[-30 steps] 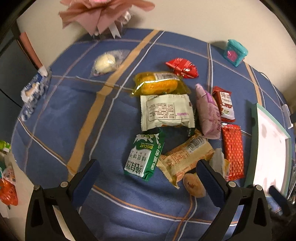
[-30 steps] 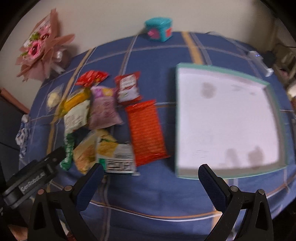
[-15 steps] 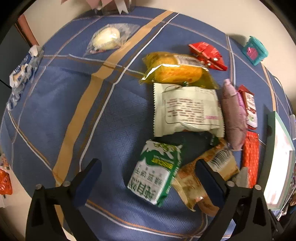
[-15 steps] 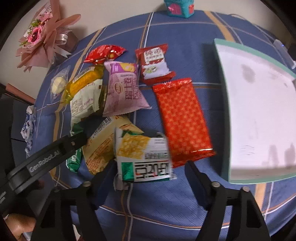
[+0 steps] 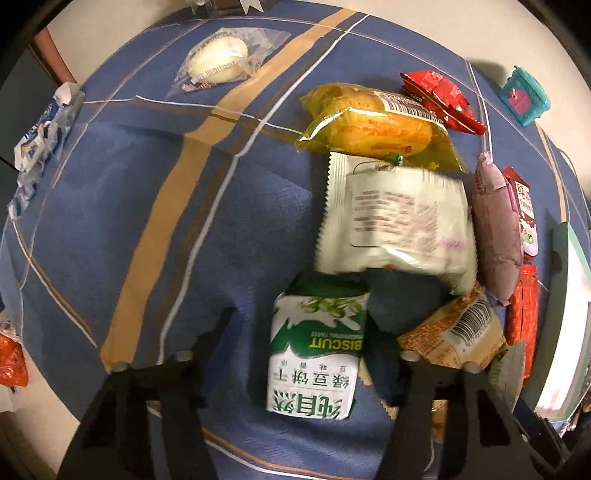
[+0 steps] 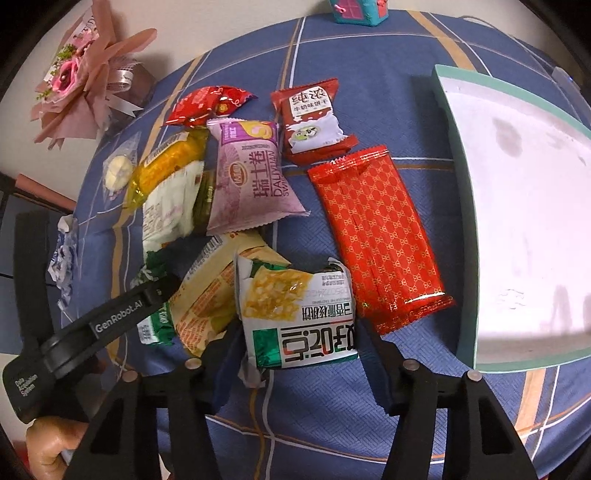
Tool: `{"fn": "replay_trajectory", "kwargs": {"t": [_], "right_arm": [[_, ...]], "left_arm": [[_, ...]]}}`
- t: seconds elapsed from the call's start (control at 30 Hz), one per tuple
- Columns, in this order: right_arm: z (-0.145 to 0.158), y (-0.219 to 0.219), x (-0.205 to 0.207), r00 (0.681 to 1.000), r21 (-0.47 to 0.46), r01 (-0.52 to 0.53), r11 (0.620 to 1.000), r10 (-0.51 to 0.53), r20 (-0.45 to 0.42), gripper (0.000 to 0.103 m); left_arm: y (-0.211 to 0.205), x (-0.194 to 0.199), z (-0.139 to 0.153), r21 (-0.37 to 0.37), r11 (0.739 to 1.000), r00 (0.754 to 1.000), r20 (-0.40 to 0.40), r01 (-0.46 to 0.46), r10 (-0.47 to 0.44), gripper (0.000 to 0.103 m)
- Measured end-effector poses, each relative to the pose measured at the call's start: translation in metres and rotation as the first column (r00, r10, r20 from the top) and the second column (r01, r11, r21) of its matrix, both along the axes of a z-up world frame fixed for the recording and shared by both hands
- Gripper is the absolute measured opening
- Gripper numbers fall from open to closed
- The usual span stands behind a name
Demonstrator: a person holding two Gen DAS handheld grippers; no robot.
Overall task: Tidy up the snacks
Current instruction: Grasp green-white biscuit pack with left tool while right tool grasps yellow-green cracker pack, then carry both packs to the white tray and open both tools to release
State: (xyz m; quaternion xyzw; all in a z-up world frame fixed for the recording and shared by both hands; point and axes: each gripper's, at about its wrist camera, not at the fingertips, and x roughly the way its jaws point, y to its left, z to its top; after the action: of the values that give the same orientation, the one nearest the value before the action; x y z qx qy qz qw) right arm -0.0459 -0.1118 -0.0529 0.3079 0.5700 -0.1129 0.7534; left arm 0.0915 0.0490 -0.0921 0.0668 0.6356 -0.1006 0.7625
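Observation:
A heap of snack packets lies on a blue plaid tablecloth. My left gripper is open, with its fingers on either side of the green biscuit packet, which lies on the cloth. My right gripper is open around the white-and-green cracker packet. A tan packet, a purple Swiss roll packet, a red patterned packet, a yellow cake packet and a white packet lie close by. The left gripper's body shows in the right wrist view.
A white tray with a teal rim lies at the right. A pink flower bouquet and a teal box stand at the far edge. A clear-wrapped white pastry lies far left. A blue-white packet hangs at the left table edge.
Both grippers have moved down and forward onto the pile. The left gripper's fingers have narrowed around the green biscuit packet; the right gripper's fingers have come around the cracker packet.

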Motion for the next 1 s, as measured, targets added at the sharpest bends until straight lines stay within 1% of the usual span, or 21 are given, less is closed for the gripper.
{"fn": "replay_trajectory", "kwargs": {"t": [0.03, 0.1, 0.3, 0.43, 0.67, 1.0], "right_arm": [[0.001, 0.000, 0.000, 1.000, -0.001, -0.002, 1.000, 0.002, 0.000, 0.060], [0.003, 0.001, -0.001, 1.000, 0.001, -0.003, 1.000, 0.003, 0.000, 0.059], [0.005, -0.005, -0.008, 1.000, 0.013, 0.003, 1.000, -0.003, -0.005, 0.056], [0.006, -0.006, -0.011, 1.000, 0.012, 0.000, 1.000, 0.000, -0.010, 0.056], [0.010, -0.009, -0.018, 1.000, 0.028, 0.003, 1.000, -0.003, -0.012, 0.055], [0.041, -0.017, -0.028, 0.998, 0.026, 0.017, 1.000, -0.018, 0.056, 0.055]], "left_arm": [[-0.001, 0.000, 0.002, -0.002, 1.000, 1.000, 0.001, -0.001, 0.001, 0.049], [-0.001, -0.002, 0.004, -0.013, 1.000, 1.000, 0.002, -0.005, 0.005, 0.042], [-0.001, -0.004, 0.008, -0.009, 1.000, 1.000, 0.009, -0.013, 0.013, 0.041], [0.002, -0.015, 0.016, -0.016, 1.000, 1.000, 0.011, -0.017, 0.017, 0.041], [0.011, -0.026, 0.045, -0.044, 0.999, 0.998, 0.048, -0.027, 0.029, 0.041], [0.008, -0.044, 0.090, -0.099, 0.995, 0.991, 0.134, -0.015, 0.028, 0.041]]}}
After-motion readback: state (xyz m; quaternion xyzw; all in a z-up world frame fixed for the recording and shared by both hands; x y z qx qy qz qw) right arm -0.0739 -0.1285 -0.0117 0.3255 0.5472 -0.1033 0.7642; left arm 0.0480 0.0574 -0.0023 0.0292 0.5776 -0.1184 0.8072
